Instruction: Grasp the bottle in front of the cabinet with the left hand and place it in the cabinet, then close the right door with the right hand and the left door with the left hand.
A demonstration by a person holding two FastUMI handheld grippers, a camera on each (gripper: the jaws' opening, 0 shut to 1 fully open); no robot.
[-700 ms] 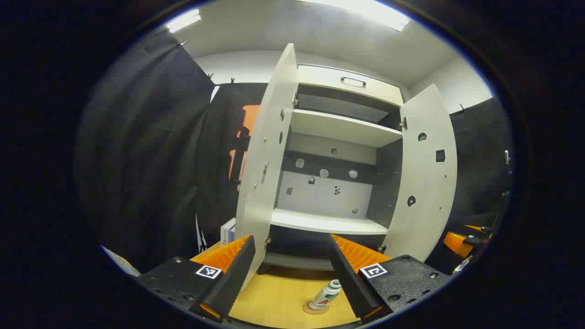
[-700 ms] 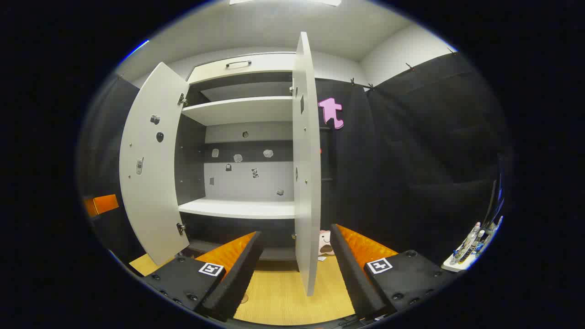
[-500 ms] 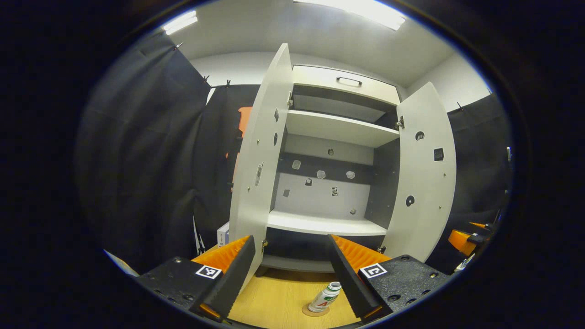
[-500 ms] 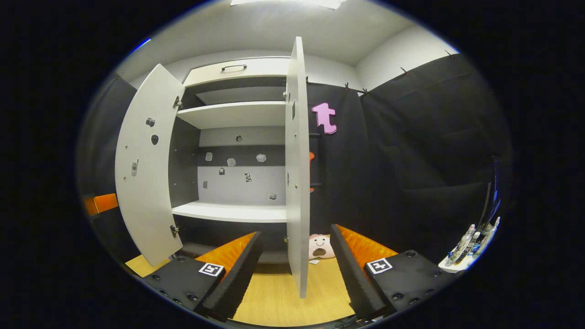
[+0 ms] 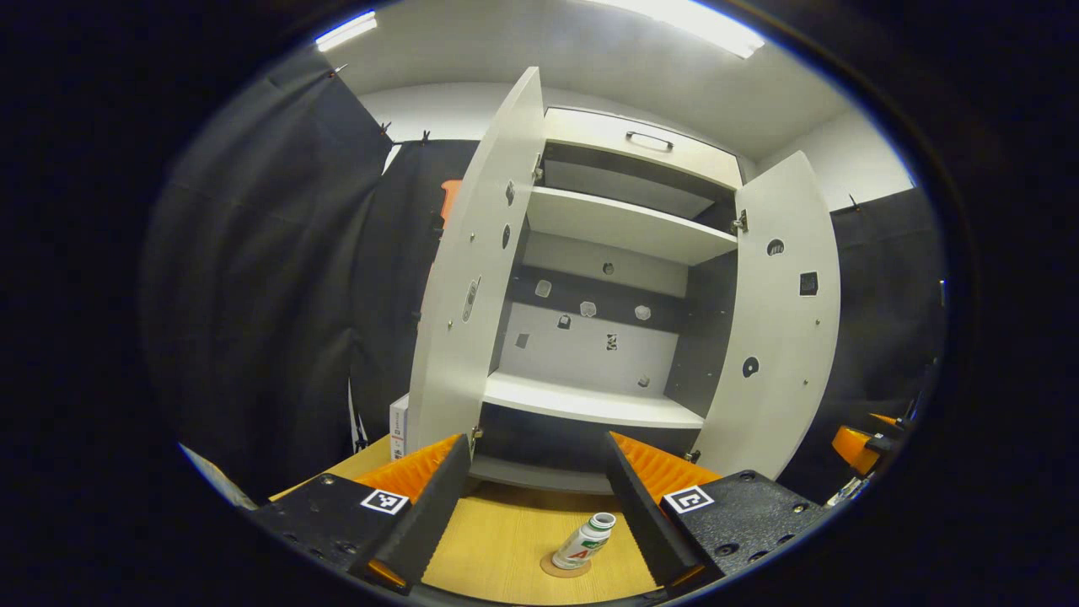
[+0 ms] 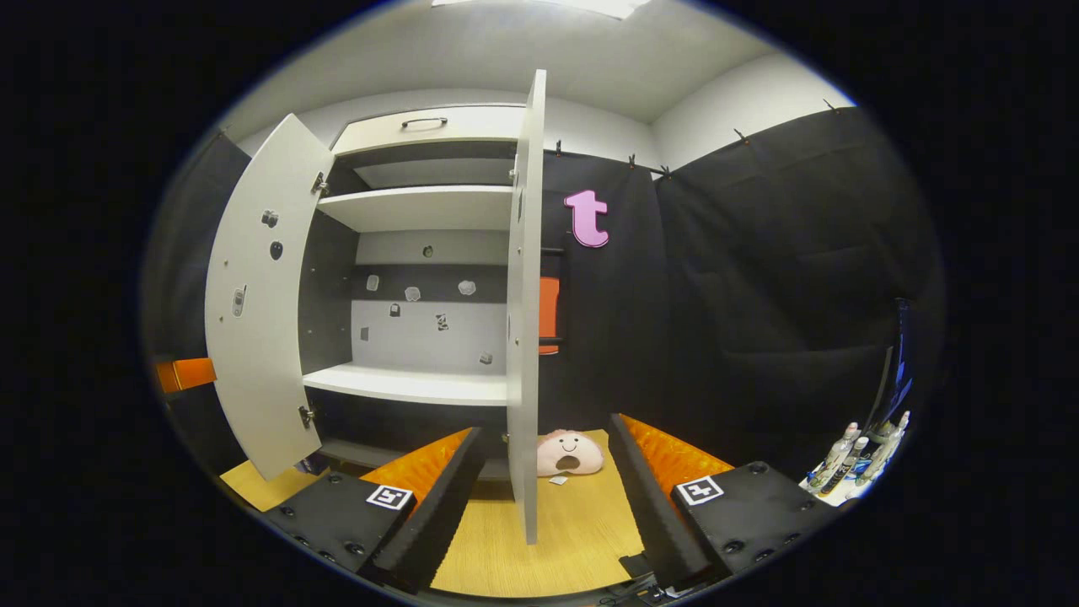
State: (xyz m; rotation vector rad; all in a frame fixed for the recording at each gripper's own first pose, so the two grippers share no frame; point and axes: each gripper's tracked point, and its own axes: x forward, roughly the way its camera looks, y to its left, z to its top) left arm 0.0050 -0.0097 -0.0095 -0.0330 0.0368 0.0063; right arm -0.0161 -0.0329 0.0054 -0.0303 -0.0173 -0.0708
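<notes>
Left gripper hangs low over the table, fingers spread wide, nothing between them. Just ahead, nearer its right-hand finger, there's the bottle: small, white, pale cap, green and red on the label, sitting on a round coaster and looking tilted in this fisheye view. It's out on the wood in front of the cabinet, apart from both fingers.

Beyond it the cabinet stands wide open. Left door swung out towards the camera, right door swung out on the far side. Inside: an upper shelf and a lower shelf, both bare on top, with small stickers dotted across the back panel. A drawer front with a handle caps the cabinet. A small white box sits beside the left door's foot.

Over to the right gripper: fingers also spread apart, holding nothing. The right door shows edge-on, its lower end between the two fingers but farther off. Past it, a pink plush toy lies on the table. The left door shows wide open here too, shelves bare. Far right, a cluster of bottles at the edge, too small to tell more.
</notes>
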